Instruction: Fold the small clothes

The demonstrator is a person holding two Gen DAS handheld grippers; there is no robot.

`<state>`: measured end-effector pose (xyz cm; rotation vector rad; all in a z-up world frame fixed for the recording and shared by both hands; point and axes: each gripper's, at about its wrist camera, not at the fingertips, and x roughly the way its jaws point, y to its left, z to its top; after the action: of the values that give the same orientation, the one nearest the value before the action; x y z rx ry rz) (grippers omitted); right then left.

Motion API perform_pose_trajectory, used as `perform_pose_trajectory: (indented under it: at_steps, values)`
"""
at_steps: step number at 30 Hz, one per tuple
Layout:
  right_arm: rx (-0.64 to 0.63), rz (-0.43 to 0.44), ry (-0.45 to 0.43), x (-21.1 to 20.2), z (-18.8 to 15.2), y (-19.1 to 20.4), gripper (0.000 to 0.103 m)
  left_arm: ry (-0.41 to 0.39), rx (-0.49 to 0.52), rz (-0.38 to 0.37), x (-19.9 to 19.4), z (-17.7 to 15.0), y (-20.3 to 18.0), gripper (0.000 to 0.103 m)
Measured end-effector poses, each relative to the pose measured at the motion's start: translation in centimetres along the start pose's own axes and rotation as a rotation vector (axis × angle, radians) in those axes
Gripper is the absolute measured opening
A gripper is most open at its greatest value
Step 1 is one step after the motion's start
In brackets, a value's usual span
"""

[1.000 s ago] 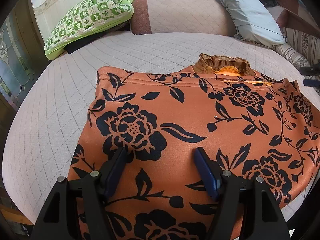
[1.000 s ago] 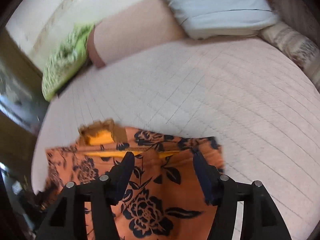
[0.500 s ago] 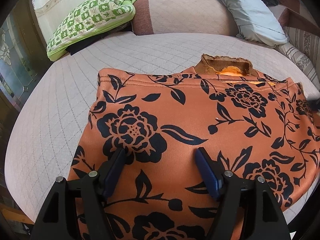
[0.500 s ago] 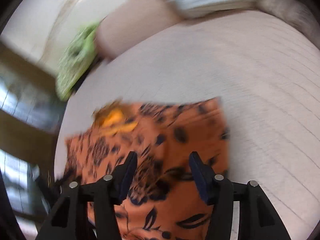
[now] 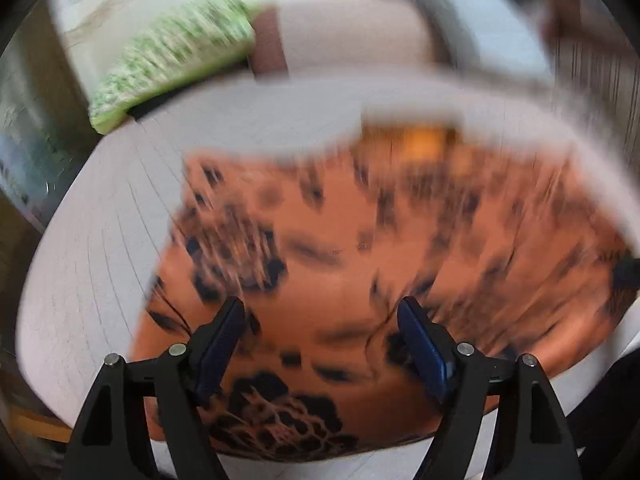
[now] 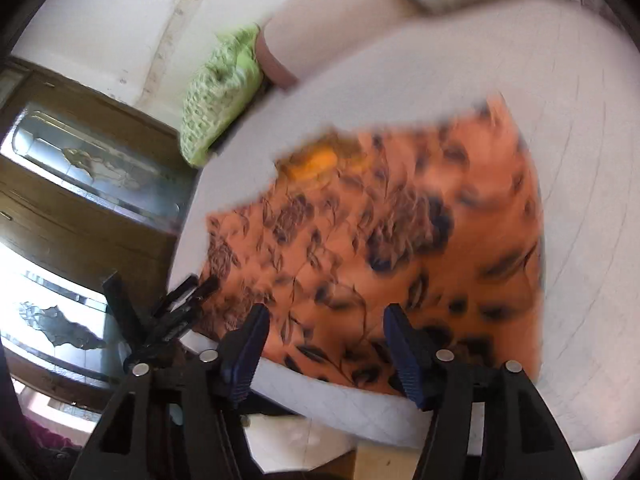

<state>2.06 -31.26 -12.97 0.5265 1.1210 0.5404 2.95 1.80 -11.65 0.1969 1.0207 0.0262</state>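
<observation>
I see no readable writing; my left gripper (image 5: 320, 344) is opening and my right gripper (image 6: 324, 344) is released, both above the orange floral garment (image 5: 360, 240) mid-frame.

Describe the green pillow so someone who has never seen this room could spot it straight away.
Start from the big pale quilted bed where the orange floral garment lies. Look to its far left corner by the wall: the green pillow leans there beside a pinkish bolster. It is the only bright green, white-patterned thing.

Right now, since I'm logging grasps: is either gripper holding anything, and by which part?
Nothing is held. The left gripper is opening above the orange black-flowered garment; the right gripper stands open over its near edge.
</observation>
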Motion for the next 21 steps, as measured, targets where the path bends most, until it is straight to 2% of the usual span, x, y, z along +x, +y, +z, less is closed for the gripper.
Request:
perform_pose_trajectory:
  at_steps: [1,2,3,4,6,8,10,11,12,13,14,16,18,19,20,21]
  values:
    - [0.073,-0.098,0.04,2.0,-0.6,-2.1,0.058,0.001,0.01,0.01,0.6,-0.3,-0.2,0.082]
    - [0.165,-0.077,0.038,2.6,-0.9,-3.7,0.057,-0.031,-0.006,0.014,0.3,-0.3,0.1,0.083]
    - [0.202,-0.055,0.0,1.8,-1.0,-3.8,0.057,-0.02,-0.02,0.017,-0.3,0.0,0.4,0.083]
    - [0.184,-0.061,-0.025,0.6,-0.7,-2.5,0.058,-0.024,-0.037,0.014,-0.9,0.3,0.7,0.083]
    - [0.086,-0.099,-0.088,-1.1,-0.5,0.2,0.06,-0.091,-0.074,-0.012,-3.2,0.7,1.5,0.083]
    - [0.052,0.019,-0.113,-2.2,-0.3,2.5,0.065,-0.133,-0.085,-0.029,-4.8,0.3,1.9,0.083]
    - [0.062,0.132,-0.076,-1.6,-0.8,2.9,0.066,-0.13,-0.075,0.001,-4.6,-0.6,2.0,0.083]
    - [0.065,0.156,-0.042,0.0,-1.2,3.2,0.066,-0.054,-0.023,0.07,-2.6,-1.2,1.5,0.083]
    - [0.061,0.154,0.003,1.9,-1.5,3.0,0.066,0.012,0.019,0.108,-0.7,-1.5,1.1,0.086]
    - [0.059,0.107,0.026,3.5,-1.8,2.4,0.066,0.011,0.032,0.105,0.1,-1.9,1.1,0.088]
    - [0.106,0.029,0.069,5.5,-2.0,0.9,0.062,-0.032,0.022,0.117,-0.2,-2.0,1.3,0.091]
    - [0.149,0.044,0.032,5.1,-2.2,1.2,0.061,-0.035,0.015,0.105,-1.6,-1.4,1.6,0.091]
    - [0.095,0.038,-0.014,2.5,-2.3,3.0,0.062,-0.105,-0.029,0.069,-3.5,-1.2,2.1,0.091]
    - [0.068,0.069,-0.052,1.1,-2.6,3.8,0.065,-0.119,-0.043,0.045,-4.0,-1.2,2.3,0.091]
    - [0.057,0.114,-0.078,0.2,-2.7,4.2,0.067,-0.102,-0.064,0.004,-3.6,-1.3,2.3,0.091]
    - [0.062,0.126,-0.082,0.4,-2.7,4.2,0.074,-0.052,-0.059,-0.026,-2.4,-1.5,2.0,0.091]
